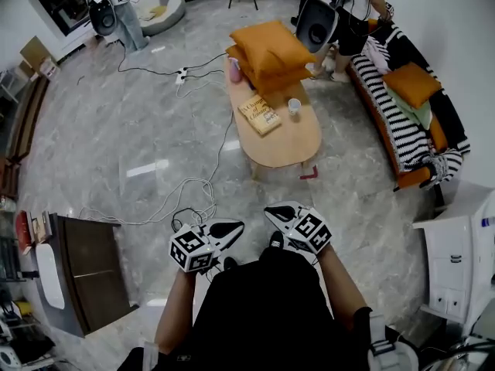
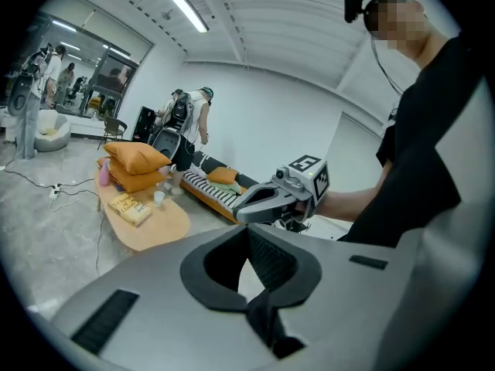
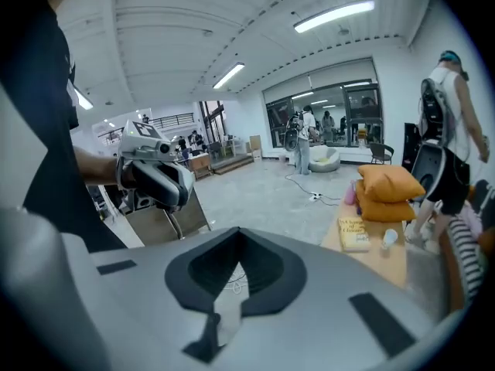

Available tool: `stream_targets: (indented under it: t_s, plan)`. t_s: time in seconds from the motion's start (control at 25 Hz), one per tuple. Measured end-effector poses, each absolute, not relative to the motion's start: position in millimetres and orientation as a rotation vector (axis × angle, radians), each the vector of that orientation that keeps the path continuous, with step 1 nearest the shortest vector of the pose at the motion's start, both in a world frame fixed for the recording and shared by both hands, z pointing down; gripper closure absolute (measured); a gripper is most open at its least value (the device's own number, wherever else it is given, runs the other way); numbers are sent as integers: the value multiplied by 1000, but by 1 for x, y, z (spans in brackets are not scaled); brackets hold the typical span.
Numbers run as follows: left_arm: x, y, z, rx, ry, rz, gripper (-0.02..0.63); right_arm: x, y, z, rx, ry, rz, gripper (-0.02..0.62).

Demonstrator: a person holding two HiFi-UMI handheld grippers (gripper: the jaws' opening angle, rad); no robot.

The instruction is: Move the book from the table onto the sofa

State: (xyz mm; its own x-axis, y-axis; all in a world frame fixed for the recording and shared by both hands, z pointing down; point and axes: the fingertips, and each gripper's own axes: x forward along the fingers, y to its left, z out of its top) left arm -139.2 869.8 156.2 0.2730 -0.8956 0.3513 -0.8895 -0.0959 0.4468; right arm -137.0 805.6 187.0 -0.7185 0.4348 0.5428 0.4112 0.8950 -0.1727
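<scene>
A yellow book lies flat on the oval wooden table, well ahead of me across the floor. It also shows small in the left gripper view as the book and in the right gripper view as the book. The striped sofa runs along the right wall behind the table. My left gripper and right gripper are held close together in front of my body, far short of the table. Both are shut with nothing between the jaws.
Two orange cushions, a white cup and a pink bottle share the table. A person stands between table and sofa. Cables trail over the floor ahead. A dark cabinet stands left, a white unit right.
</scene>
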Motion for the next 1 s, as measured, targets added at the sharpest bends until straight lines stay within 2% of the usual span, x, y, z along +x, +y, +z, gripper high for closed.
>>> stream_targets:
  t_s: [0.64,1.0]
  plan:
    - [-135,794,165,1885,-1648,22,598,-124,727,202,-692,-2399,90,588]
    - [-164,768,185,1892,-1589,19,597,-140,698,212,-561,-2392,126,588]
